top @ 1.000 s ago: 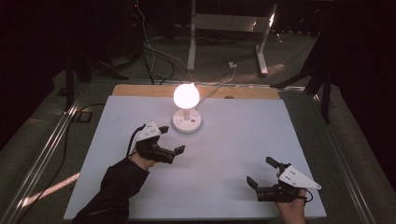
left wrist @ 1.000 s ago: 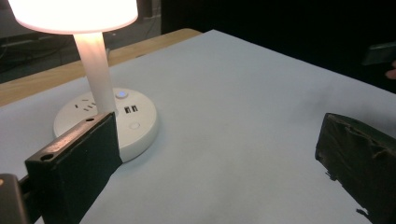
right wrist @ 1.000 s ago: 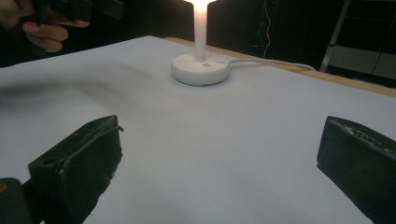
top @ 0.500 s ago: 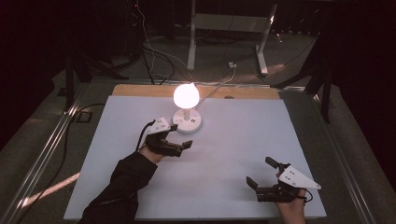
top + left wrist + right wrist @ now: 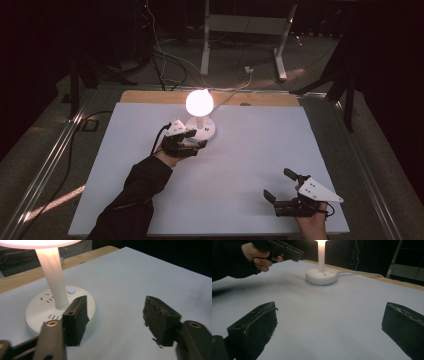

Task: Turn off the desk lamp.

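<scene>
White table in dim room — both hand-held grippers apart, left perhaps narrowing.

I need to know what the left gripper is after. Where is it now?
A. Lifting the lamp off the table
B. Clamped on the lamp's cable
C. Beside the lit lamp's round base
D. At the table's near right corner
C: the left gripper sits by the lamp base, jaws apart, holding nothing.

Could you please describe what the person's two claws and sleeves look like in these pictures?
Each claw has two blocky black jaws with worn, rough-edged pads on dark linkage arms with brass-coloured pivots. The left claw has a white top and a black cable trailing from it; the arm behind it wears a black long sleeve. The right claw carries a pale three-cornered plate with small dark holes.
</scene>
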Demonstrator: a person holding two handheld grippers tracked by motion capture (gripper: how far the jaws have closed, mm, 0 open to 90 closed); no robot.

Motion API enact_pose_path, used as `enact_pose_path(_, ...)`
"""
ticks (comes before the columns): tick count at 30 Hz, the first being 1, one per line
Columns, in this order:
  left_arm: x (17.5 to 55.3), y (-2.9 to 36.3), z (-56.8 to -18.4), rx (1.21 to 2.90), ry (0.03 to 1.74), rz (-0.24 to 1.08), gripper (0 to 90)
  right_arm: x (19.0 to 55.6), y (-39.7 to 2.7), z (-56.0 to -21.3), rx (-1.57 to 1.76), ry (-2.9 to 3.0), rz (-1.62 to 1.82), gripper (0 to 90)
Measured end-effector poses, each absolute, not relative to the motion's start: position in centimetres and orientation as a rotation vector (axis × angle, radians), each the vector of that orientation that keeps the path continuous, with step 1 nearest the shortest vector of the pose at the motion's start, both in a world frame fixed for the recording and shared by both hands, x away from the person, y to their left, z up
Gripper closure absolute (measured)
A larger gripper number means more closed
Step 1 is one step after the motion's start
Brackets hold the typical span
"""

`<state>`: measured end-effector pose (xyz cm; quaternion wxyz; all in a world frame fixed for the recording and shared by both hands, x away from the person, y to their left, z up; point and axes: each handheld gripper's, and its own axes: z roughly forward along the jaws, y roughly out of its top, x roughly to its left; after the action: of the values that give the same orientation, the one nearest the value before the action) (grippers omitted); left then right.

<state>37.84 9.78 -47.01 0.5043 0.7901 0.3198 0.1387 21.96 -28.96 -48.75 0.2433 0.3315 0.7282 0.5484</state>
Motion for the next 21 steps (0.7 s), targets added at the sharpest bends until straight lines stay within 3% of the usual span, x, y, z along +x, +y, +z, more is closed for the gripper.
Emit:
enact_pose_path(10,39.4,9.1,-47.5,1.911,0.816,0.346,62.4,22.0,-29.0,-48.8,0.908,1.994,1.503,0.0)
enact_pose_path(21,41.0,8.7,-48.6,1.908,0.877,0.308,78.7,22.0,-28.9,-48.8,0.907,2.000,1.507,0.0)
